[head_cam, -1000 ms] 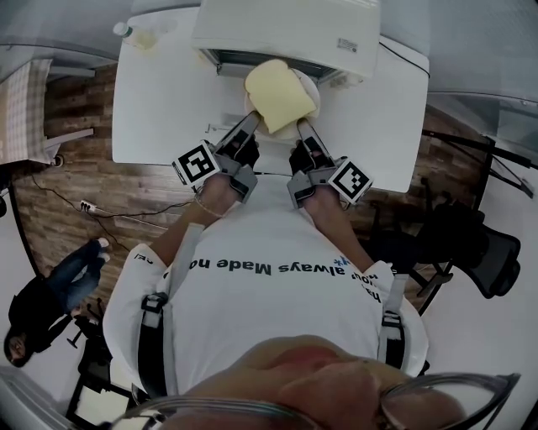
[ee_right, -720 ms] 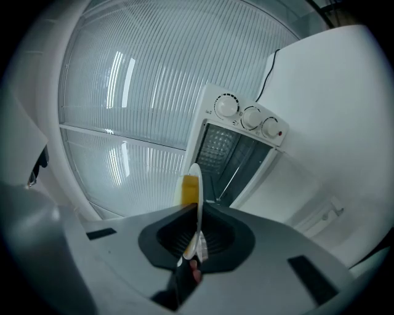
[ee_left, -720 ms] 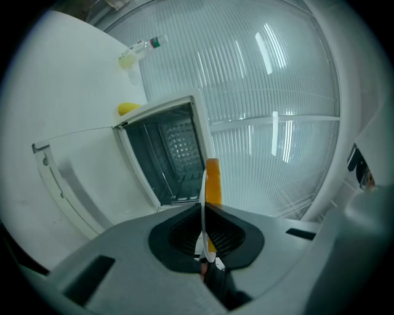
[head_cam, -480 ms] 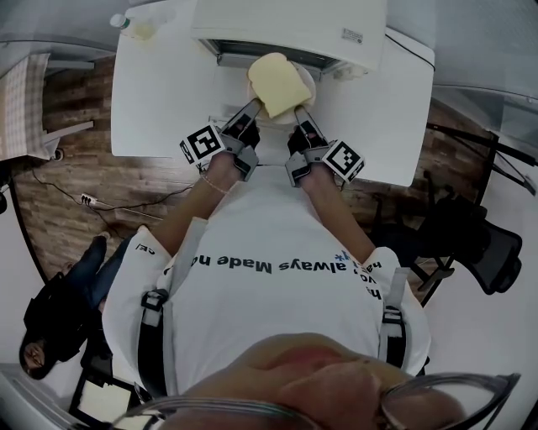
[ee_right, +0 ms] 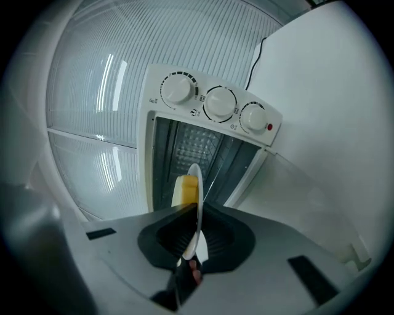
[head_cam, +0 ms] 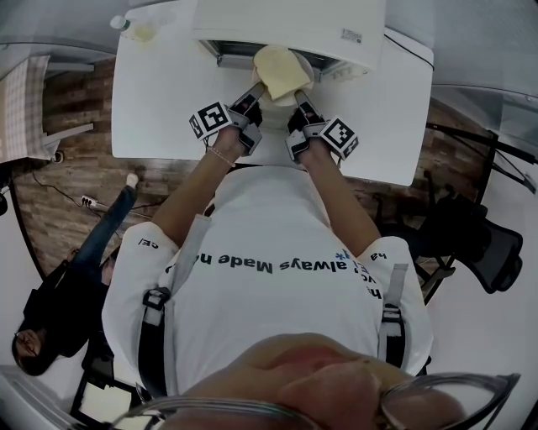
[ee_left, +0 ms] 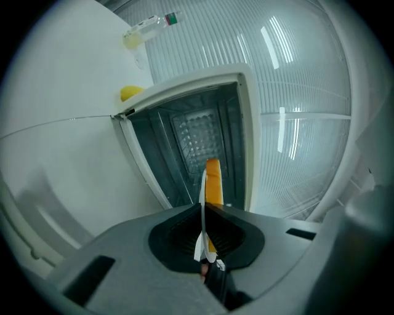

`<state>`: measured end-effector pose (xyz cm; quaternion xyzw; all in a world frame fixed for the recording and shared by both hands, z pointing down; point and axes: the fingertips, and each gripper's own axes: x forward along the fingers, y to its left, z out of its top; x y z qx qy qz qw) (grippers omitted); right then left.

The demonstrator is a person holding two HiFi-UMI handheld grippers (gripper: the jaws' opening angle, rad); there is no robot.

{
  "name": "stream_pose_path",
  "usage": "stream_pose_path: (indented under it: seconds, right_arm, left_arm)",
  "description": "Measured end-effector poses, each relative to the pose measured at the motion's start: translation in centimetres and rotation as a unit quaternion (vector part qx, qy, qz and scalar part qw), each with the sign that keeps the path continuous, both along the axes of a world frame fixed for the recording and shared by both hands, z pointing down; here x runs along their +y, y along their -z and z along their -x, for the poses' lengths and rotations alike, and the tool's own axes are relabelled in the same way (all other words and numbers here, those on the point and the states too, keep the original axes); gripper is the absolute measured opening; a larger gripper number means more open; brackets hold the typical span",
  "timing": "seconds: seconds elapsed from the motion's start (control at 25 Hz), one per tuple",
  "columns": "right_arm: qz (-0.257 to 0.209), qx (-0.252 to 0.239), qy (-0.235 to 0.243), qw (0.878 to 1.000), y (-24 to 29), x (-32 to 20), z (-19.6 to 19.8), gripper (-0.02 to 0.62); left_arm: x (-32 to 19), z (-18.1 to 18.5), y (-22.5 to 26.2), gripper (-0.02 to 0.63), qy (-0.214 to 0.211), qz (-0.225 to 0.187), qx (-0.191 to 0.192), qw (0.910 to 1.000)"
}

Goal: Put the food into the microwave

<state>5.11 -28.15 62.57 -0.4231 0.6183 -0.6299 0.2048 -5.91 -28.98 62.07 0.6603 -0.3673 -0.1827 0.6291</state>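
Bread slice point(head_cam: 282, 69) on plate point(head_cam: 271, 109), now nosing under microwave point(head_cam: 290, 25) top, well forward of a second ago, when out over table point(head_cam: 160, 101). Means entry under way; likely left to do: slide deeper, set down, let go. Left gripper point(head_cam: 252, 96) pinched on plate's left rim, right gripper point(head_cam: 299, 104) likewise on right rim. Head view hides cavity; gripper views look straight in, plate edge-on. Three knobs point(ee_right: 220, 103) only in right gripper view.
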Motion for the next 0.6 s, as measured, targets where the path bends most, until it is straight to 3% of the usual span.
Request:
stream_pose_path:
  seconds: [0.6]
  right_arm:
    - [0.029, 0.002, -0.011, 1.0, -4.6, -5.8, -0.1, 0.021]
  left_arm:
    - [-5.8, 0.2, -4.8, 0.018, 0.017, 0.025, 0.007, 0.9995]
